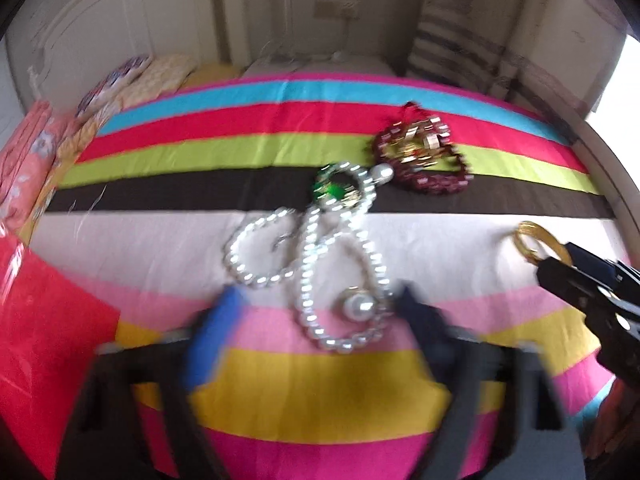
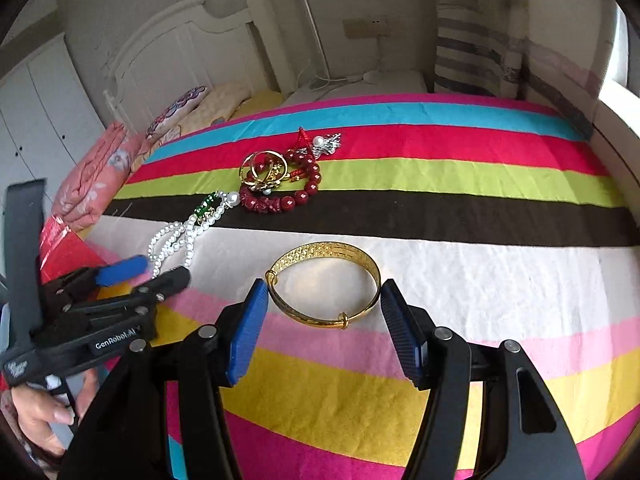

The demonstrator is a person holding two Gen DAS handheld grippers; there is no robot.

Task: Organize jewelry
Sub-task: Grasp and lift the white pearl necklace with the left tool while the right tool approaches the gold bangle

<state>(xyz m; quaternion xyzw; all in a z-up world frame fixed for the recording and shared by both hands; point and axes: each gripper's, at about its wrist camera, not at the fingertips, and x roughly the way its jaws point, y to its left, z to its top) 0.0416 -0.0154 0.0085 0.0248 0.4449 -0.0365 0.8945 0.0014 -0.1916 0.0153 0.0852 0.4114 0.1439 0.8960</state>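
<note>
A pearl necklace [image 1: 308, 264] lies in loops on the striped bedspread [image 1: 320, 392], its far end touching a green and gold piece [image 1: 336, 188]. My left gripper [image 1: 320, 312] is open, and its fingers stand either side of the necklace's near loop; this view is blurred. A gold bangle [image 2: 324, 280] lies flat on the white stripe. My right gripper [image 2: 324, 308] is open, with its blue pads [image 2: 248, 332] just short of the bangle on both sides. A red bead bracelet [image 2: 288, 196] with gold rings [image 2: 264, 172] lies farther back.
A red box [image 2: 60, 248] sits at the bedspread's left edge beside folded pink bedding [image 2: 96, 176]. A silver brooch with a pearl [image 2: 326, 142] lies behind the red beads. A person's hand [image 2: 40, 412] holds the left gripper [image 2: 154, 272]. A white headboard [image 2: 180, 48] stands behind.
</note>
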